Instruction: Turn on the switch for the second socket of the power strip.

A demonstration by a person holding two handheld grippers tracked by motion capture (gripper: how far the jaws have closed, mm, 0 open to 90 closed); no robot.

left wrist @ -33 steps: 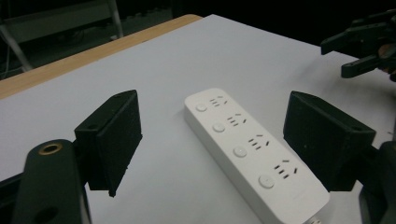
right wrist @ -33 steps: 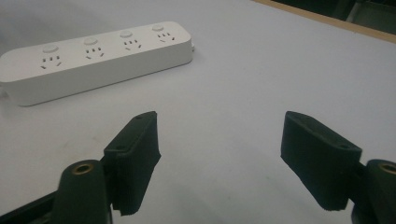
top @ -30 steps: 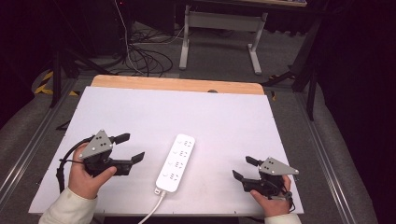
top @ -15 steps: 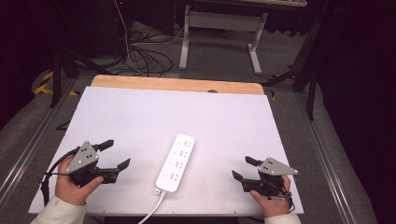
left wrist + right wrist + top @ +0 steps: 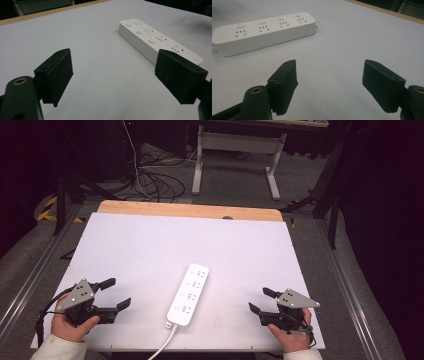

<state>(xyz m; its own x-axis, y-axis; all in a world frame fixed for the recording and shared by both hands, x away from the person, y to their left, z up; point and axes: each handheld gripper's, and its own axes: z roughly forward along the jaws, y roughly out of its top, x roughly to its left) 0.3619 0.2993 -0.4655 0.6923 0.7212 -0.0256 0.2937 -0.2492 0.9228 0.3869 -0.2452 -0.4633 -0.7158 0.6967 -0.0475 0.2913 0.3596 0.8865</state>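
Note:
A white power strip [image 5: 189, 295] with several sockets lies near the table's front middle, its cord [image 5: 162, 345] running off the front edge. My left gripper [image 5: 116, 293] rests at the front left, open and empty, its jaws toward the strip. In the left gripper view the power strip [image 5: 156, 40] lies ahead to the right, beyond the gripper [image 5: 113, 75]. My right gripper [image 5: 261, 300] sits at the front right, open and empty. In the right gripper view the power strip [image 5: 262, 31] lies ahead to the left of the gripper [image 5: 330, 81].
The white table top [image 5: 165, 245] has a wooden strip [image 5: 190, 211] along its far edge. Metal rails [image 5: 30, 280] run along both sides. Beyond the table stand a desk frame [image 5: 235, 150] and loose cables [image 5: 150, 175] on the floor.
My left gripper has moved toward the front-left corner and down onto the table. The right gripper and the power strip have stayed in place.

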